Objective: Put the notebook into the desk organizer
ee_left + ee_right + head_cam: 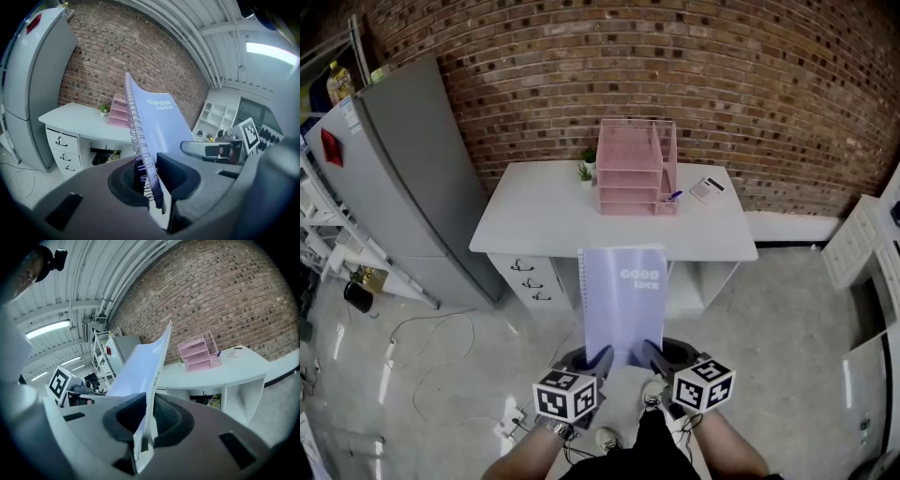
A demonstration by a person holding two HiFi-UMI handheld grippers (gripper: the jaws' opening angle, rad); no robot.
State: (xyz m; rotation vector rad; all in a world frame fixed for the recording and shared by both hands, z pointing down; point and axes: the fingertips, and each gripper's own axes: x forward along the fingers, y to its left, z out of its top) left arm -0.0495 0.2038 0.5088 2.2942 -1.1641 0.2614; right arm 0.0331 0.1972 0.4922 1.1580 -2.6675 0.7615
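Notebook (623, 300) pinched along its near edge by left gripper (602, 361) and right gripper (652, 354).

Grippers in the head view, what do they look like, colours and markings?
The left gripper and right gripper match: smooth grey bodies with dark padded fingers. Each carries a white cube printed with black square markers.

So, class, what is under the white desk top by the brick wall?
A stack of drawers at the left, then an open bay with loose cables. In the head view the notebook covers that bay; the gripper views show it.
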